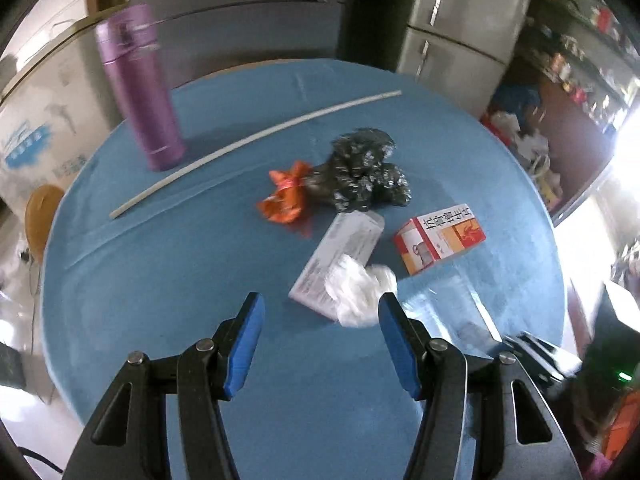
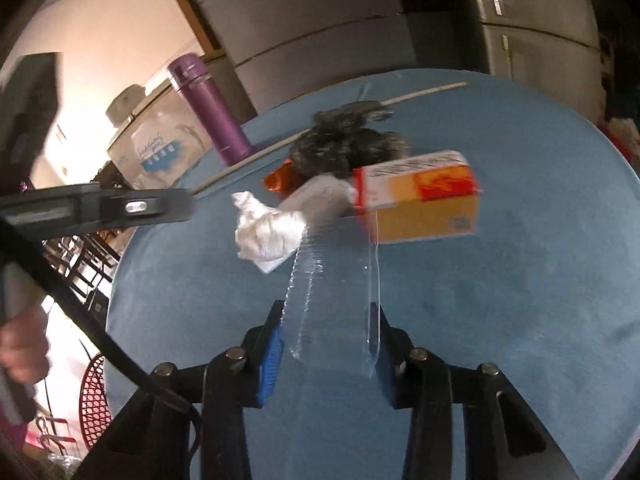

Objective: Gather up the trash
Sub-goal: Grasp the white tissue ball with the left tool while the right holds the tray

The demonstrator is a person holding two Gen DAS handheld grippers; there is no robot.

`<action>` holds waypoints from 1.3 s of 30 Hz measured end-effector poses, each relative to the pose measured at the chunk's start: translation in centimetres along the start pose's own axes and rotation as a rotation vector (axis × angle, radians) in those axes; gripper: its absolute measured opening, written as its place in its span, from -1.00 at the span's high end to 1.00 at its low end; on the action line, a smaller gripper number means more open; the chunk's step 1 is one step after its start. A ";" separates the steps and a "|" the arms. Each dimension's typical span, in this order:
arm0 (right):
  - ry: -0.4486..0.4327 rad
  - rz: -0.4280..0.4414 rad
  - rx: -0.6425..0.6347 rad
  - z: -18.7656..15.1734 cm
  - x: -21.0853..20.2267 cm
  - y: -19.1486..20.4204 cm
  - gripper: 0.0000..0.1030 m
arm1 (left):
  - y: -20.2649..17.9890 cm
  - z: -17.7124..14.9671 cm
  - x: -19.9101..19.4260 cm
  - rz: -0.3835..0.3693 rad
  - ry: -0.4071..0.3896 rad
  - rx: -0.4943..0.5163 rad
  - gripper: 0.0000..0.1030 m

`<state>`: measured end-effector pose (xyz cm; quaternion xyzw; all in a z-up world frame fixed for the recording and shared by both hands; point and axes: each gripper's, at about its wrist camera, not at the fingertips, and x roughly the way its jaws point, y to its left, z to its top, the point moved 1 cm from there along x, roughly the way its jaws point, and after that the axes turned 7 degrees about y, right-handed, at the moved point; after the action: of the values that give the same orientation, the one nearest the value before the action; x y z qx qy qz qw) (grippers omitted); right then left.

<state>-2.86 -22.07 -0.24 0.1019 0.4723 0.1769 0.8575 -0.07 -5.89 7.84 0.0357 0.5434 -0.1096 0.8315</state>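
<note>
While left tool point(image 1: 320, 308) gapes empty, right tool point(image 2: 326, 316) pinches clear wrapper point(image 2: 332, 280); box point(image 1: 439, 238) bears Chinese print.

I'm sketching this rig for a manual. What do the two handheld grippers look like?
The left gripper and the right gripper match: black angular linkage arms with triangular cutouts, silver round pivot pins, and flat blue pads lining the fingers. A black cable runs beside the right gripper's base.
</note>
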 end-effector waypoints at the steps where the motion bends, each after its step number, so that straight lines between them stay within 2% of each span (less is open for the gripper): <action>1: -0.001 0.014 0.015 -0.3 -0.6 -0.7 0.18 | -0.2 0.2 0.8 0.007 0.013 -0.002 -0.17; 4: 0.001 0.098 0.084 -1.5 -2.6 -2.9 0.18 | -0.2 -0.5 2.5 0.003 0.062 -0.013 -0.17; 6: 0.028 0.198 0.179 -2.5 -3.2 -5.6 0.18 | -0.5 -1.3 3.0 0.003 0.076 0.008 -0.17; 8: 0.024 0.241 0.270 -3.3 -3.6 -8.0 0.13 | -1.3 -2.1 3.2 -0.006 0.076 0.047 -0.17; 9: 0.012 0.247 0.311 -3.6 -3.9 -9.2 0.00 | -1.7 -2.4 3.2 -0.009 0.077 0.064 -0.17; 11: 0.005 0.243 0.374 -3.9 -4.2 -10.9 -0.37 | -2.5 -2.7 3.4 -0.002 0.086 0.100 -0.17; 14: -0.004 0.227 0.403 -3.8 -4.9 -12.2 -0.44 | -3.1 -2.3 4.1 0.000 0.091 0.102 -0.17; 17: -0.031 0.148 0.354 -3.5 -6.3 -12.2 -0.46 | -3.5 -1.9 5.0 -0.026 0.102 0.085 -0.19; 23: -0.062 0.085 0.253 -2.9 -7.4 -10.5 -0.50 | -4.5 -1.7 7.1 -0.033 0.112 0.070 -0.18; 24: -0.059 0.072 0.234 -2.6 -7.2 -10.1 -0.50 | -4.5 -1.8 7.2 -0.032 0.110 0.065 -0.14; 26: -0.060 0.023 0.195 -2.4 -6.8 -9.1 -0.50 | -4.4 -1.9 7.6 -0.037 0.109 0.059 0.14; 29: -0.039 -0.078 0.138 -2.4 -5.9 -8.3 -0.50 | -4.5 -2.0 7.6 -0.051 0.091 0.067 0.33; 30: -0.022 -0.106 0.127 -2.4 -5.3 -8.1 -0.36 | -4.5 -2.1 7.5 -0.050 0.086 0.070 0.35; 31: -0.009 -0.125 0.119 -2.5 -4.9 -8.1 -0.14 | -4.5 -2.2 7.5 -0.052 0.082 0.071 0.38; 32: -0.001 -0.134 0.113 -2.6 -4.6 -8.1 -0.02 | -4.4 -2.4 7.3 -0.062 0.076 0.069 0.40; 35: -0.019 -0.132 0.117 -2.8 -5.1 -8.1 0.03 | -4.0 -3.5 6.7 -0.074 0.069 0.059 0.42; 39: -0.040 -0.072 0.120 -2.8 -6.4 -7.1 0.06 | -2.2 -5.6 4.1 -0.083 0.047 0.019 0.42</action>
<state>-6.87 -31.14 0.75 0.1395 0.4679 0.1156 0.8650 -3.93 -7.60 1.92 0.0234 0.5627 -0.1483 0.8129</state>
